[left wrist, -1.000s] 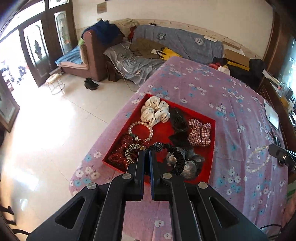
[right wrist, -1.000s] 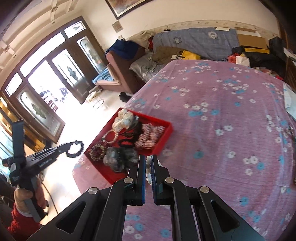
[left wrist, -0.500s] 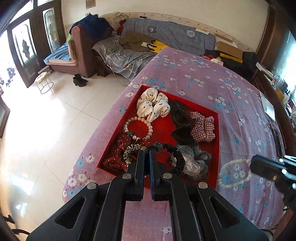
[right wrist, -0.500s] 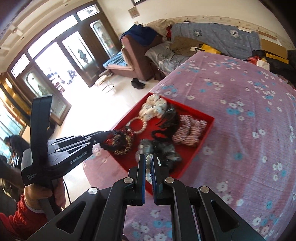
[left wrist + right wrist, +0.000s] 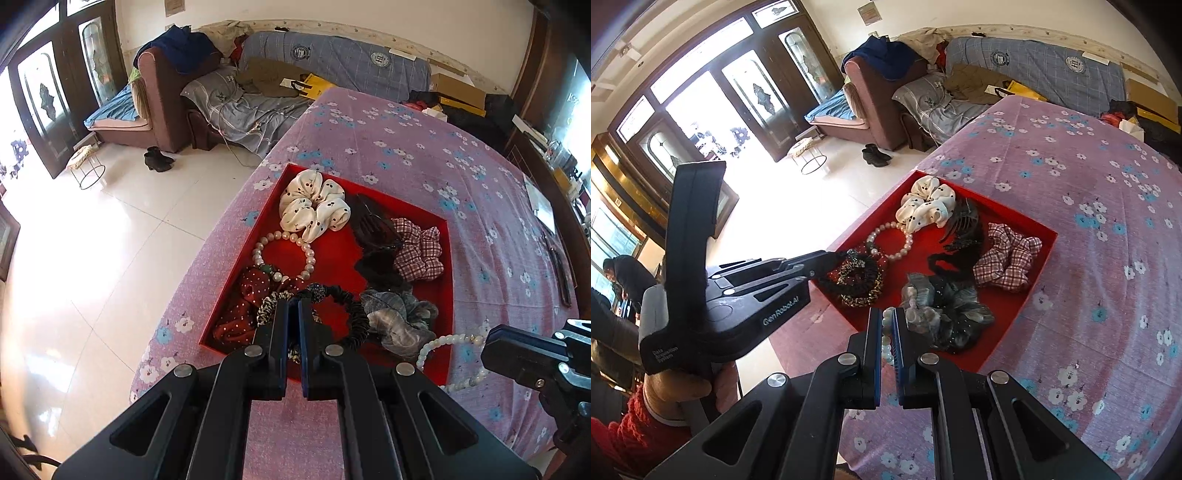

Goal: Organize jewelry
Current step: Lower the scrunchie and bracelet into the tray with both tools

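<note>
A red tray (image 5: 445, 280) on the flowered purple tablecloth holds scrunchies, a pearl bracelet (image 5: 284, 254) and dark hair clips. My left gripper (image 5: 293, 306) is shut on a black beaded hair tie (image 5: 351, 310), held over the tray's near left corner; it also shows in the right wrist view (image 5: 836, 258). My right gripper (image 5: 887, 317) is shut on a pale bead bracelet (image 5: 887, 332), held over the tray's near edge beside the grey scrunchie (image 5: 945, 310). The bracelet (image 5: 447, 358) hangs from the right gripper (image 5: 491, 347) in the left wrist view.
The tray lies near the table's left edge (image 5: 207, 266), with tiled floor (image 5: 110, 240) below. A white dotted scrunchie (image 5: 314, 206) and a plaid scrunchie (image 5: 419, 251) lie at the tray's far side. A sofa (image 5: 332, 74) stands beyond.
Both grippers have moved closer to the tray. The right gripper has carried the pale bracelet from the cloth right of the tray to its near edge.
</note>
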The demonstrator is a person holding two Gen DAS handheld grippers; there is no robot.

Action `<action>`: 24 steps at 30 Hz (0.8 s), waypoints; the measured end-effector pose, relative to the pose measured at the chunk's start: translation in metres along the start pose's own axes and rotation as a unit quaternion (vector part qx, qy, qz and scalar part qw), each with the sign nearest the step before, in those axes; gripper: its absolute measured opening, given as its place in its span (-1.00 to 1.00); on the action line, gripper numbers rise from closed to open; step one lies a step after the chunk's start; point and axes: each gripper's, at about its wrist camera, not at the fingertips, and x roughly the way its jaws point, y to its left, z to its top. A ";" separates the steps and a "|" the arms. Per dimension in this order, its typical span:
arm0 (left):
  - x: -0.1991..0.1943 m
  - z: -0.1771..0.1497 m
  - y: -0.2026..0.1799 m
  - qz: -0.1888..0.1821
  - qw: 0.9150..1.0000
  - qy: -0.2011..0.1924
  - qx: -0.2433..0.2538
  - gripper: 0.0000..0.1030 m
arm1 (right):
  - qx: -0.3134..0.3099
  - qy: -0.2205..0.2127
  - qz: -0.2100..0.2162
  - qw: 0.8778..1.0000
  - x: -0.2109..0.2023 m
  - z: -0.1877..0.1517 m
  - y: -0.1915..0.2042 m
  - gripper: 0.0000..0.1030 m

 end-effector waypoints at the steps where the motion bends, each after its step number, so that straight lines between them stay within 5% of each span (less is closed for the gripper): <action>1: 0.002 0.001 -0.001 0.001 1.000 0.001 0.002 -0.91 | 0.001 -0.001 0.001 1.000 0.001 0.001 0.000 -0.87; 24: 0.036 0.004 -0.023 0.009 0.998 0.032 0.051 -0.91 | 0.023 0.025 -0.020 0.999 0.030 -0.011 -0.020 -0.86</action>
